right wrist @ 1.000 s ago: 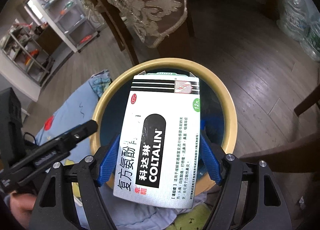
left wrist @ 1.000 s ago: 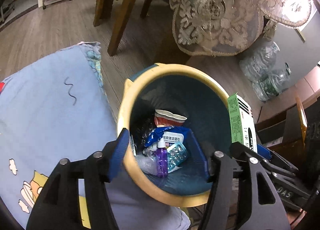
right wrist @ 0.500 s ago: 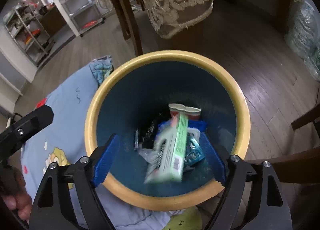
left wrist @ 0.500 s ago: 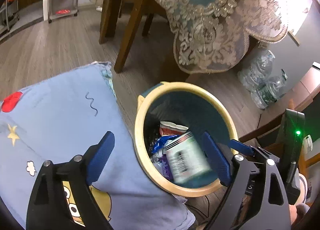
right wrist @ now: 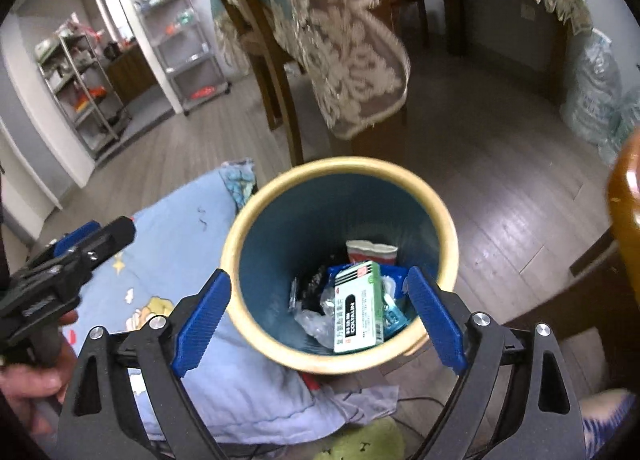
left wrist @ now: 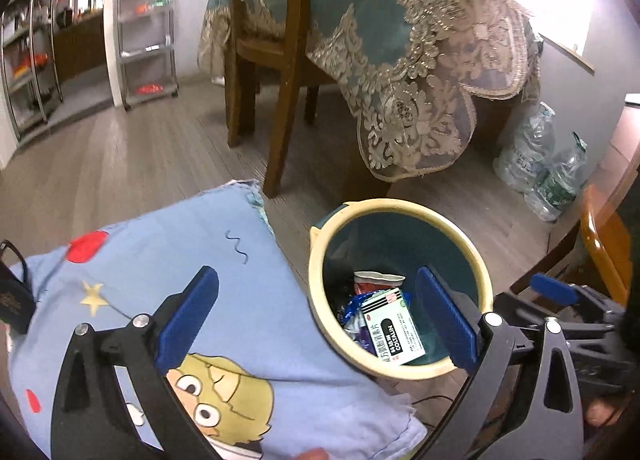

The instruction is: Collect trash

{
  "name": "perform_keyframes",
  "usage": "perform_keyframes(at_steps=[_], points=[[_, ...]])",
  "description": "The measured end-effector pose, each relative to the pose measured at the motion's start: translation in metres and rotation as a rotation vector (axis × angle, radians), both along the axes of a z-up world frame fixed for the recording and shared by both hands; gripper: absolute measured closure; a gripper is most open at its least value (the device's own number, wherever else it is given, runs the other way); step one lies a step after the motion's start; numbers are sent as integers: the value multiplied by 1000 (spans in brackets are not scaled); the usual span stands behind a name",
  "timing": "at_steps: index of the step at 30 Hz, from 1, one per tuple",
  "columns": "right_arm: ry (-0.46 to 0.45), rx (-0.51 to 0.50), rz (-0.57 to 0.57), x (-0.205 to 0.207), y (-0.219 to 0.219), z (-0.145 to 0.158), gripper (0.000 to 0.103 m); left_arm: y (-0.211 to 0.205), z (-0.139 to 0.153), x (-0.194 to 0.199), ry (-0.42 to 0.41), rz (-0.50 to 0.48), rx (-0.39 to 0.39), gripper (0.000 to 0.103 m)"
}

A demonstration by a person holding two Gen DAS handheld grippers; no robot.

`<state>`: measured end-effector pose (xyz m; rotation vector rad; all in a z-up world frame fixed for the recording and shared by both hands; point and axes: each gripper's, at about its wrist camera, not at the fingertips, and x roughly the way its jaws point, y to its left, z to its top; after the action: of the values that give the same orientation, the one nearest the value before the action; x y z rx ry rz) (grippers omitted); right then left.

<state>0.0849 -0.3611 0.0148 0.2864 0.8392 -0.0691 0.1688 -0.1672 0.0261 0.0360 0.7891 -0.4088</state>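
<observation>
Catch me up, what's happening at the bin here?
A person is collecting trash with two handheld grippers. The Coltalin medicine box lies inside the blue wastebasket, on top of wrappers and a paper cup. The right gripper and left gripper are both empty above the bin, jaws opening. The wastebasket stands on the floor against a blue cartoon pillow.

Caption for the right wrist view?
Open, empty right gripper above the yellow-rimmed teal bin, white-and-green medicine box lying inside on other trash.
</observation>
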Motion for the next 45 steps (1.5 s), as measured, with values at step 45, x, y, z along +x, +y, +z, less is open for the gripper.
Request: perform_keyframes(at_steps=[45], points=[[-160, -104, 0, -64, 24, 15, 8, 16, 5, -57, -103, -29, 33, 6]])
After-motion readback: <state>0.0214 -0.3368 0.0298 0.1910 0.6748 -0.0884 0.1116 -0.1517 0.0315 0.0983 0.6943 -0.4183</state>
